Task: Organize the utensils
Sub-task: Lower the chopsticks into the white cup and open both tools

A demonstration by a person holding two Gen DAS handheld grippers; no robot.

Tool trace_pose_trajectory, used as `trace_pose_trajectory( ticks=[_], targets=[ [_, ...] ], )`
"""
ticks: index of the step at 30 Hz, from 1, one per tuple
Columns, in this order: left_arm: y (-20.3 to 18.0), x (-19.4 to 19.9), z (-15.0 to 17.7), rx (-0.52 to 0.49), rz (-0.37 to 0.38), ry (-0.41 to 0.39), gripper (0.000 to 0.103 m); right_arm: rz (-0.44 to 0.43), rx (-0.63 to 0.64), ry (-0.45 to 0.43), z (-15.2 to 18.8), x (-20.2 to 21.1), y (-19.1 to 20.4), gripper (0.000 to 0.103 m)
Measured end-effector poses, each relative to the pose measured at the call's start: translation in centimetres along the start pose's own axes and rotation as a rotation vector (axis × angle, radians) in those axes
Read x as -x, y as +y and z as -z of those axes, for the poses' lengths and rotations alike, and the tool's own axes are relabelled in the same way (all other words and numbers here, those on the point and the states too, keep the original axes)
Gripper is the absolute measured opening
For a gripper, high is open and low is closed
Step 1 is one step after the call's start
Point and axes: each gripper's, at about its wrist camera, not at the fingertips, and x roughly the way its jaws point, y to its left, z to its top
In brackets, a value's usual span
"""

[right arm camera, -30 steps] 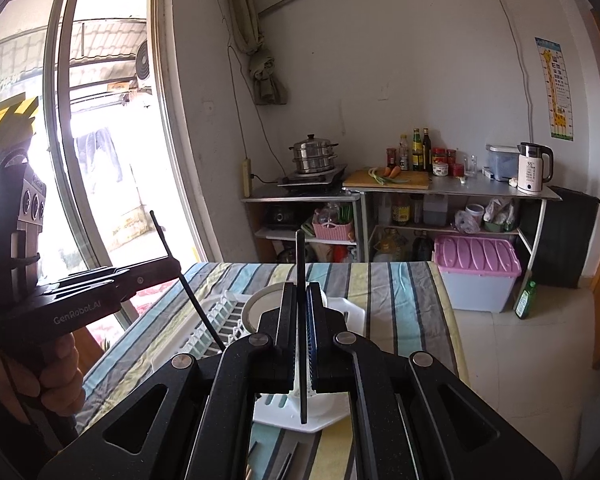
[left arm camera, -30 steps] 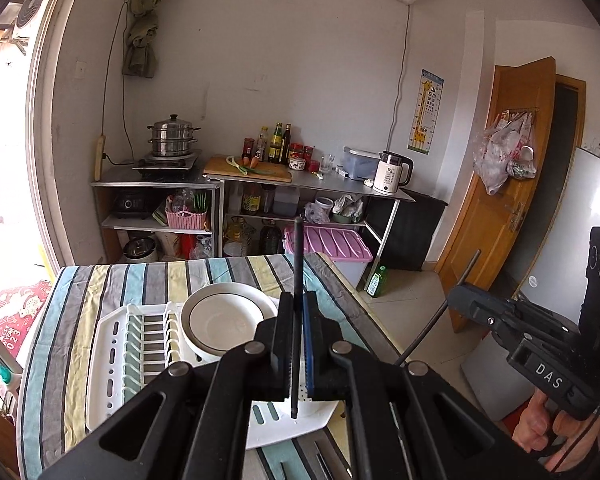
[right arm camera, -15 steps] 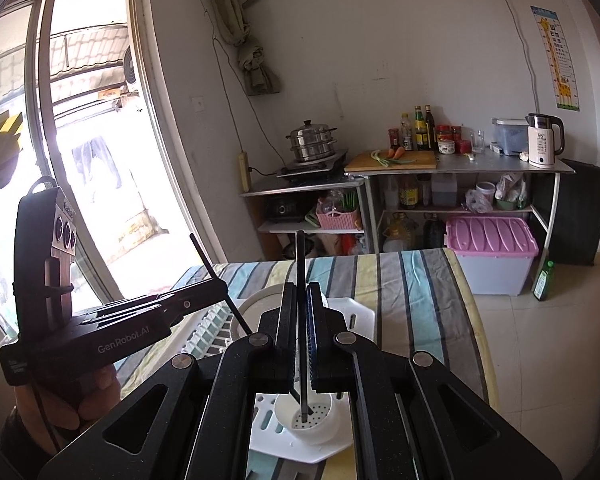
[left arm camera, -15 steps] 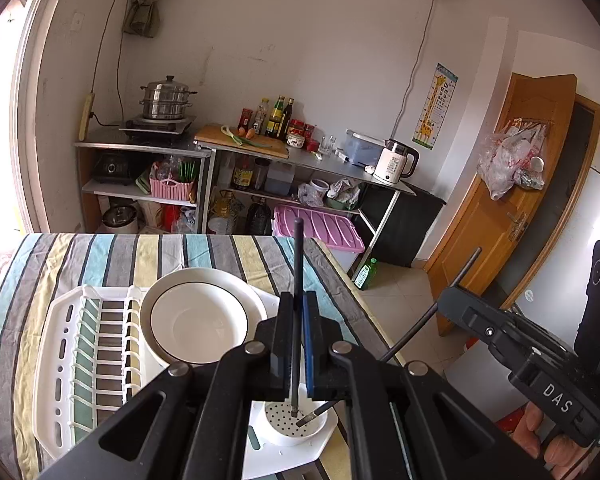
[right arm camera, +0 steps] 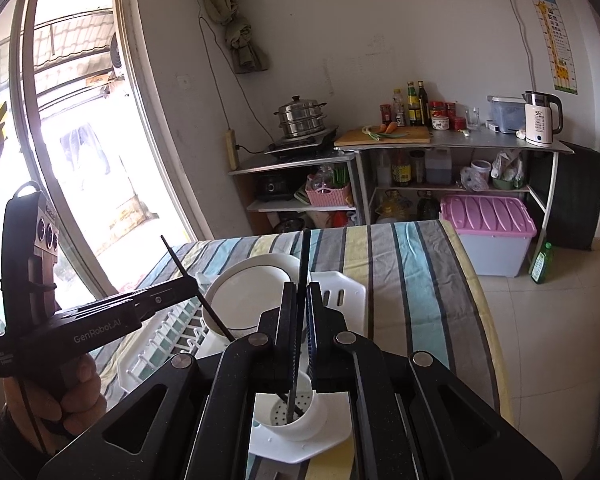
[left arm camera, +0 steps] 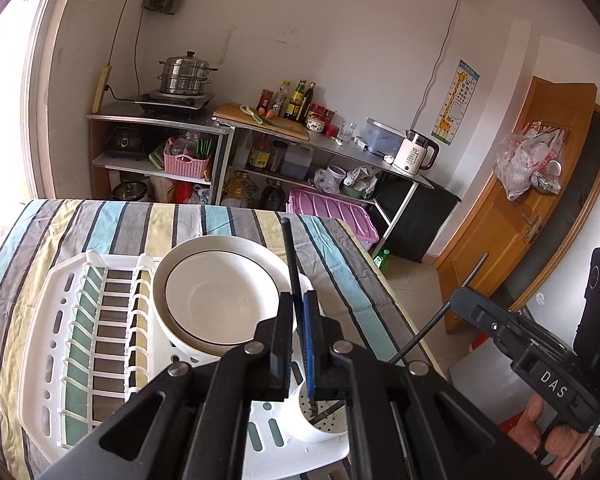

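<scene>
Left wrist view: two chopsticks, one clamped in each hand-held gripper, left (left arm camera: 296,316) and right (right arm camera: 299,308). Both tips sit inside one white cup (right arm camera: 290,416) on the rack (left arm camera: 40,360).

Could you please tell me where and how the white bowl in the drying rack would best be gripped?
Probably by its rim, coming down from above at the far edge. The white bowl sits upright and open and looks too wide to span, so one finger goes inside the wall and one outside. The far edge faces the tablecloth, while the drying rack ribs and the utensil cup crowd the other sides.
</scene>
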Motion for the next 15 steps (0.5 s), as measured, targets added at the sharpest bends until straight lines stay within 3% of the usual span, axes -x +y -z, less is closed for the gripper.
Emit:
trace_pose_trajectory(
  ticks=[15],
  targets=[
    [2.3, 0.6, 1.9, -0.022, -0.085, 0.011, 0.008, 0.072, -0.049, 0.073, 1.5, -0.3, -4.3, 0.007]
  ],
)
